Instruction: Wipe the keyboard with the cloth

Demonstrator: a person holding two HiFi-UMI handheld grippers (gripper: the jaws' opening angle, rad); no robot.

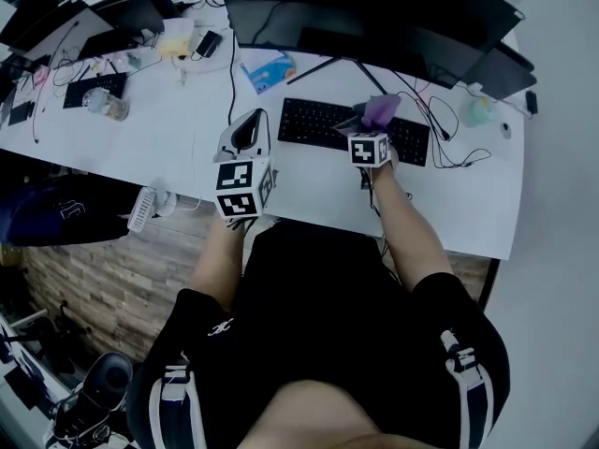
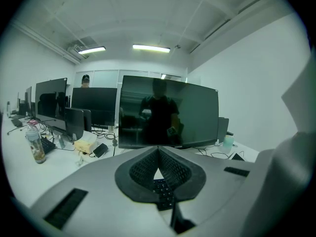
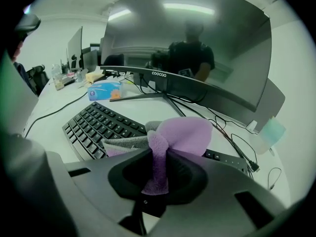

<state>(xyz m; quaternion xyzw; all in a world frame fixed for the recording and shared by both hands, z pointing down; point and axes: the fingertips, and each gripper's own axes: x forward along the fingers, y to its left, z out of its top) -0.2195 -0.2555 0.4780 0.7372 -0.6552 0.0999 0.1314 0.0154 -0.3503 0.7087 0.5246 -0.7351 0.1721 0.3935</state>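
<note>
A black keyboard (image 1: 318, 123) lies on the white desk in front of a large monitor; in the right gripper view its keys (image 3: 94, 125) spread to the lower left. My right gripper (image 1: 367, 124) hovers over the keyboard's right half, shut on a purple cloth (image 3: 181, 135) that bunches out past the jaws (image 1: 380, 109). The cloth's tail runs down between the dark pads (image 3: 183, 176). My left gripper (image 1: 245, 135) is held left of the keyboard, above the desk's near part, its jaws closed tip to tip with nothing between them (image 2: 158, 158).
A curved monitor (image 3: 197, 68) on a thin-legged stand rises behind the keyboard. A blue tissue pack (image 1: 270, 69) lies at the back, cables (image 1: 449, 129) trail at the right. A bottle (image 2: 34, 144) and more monitors stand far left. The desk's front edge (image 1: 318, 218) is close to the person.
</note>
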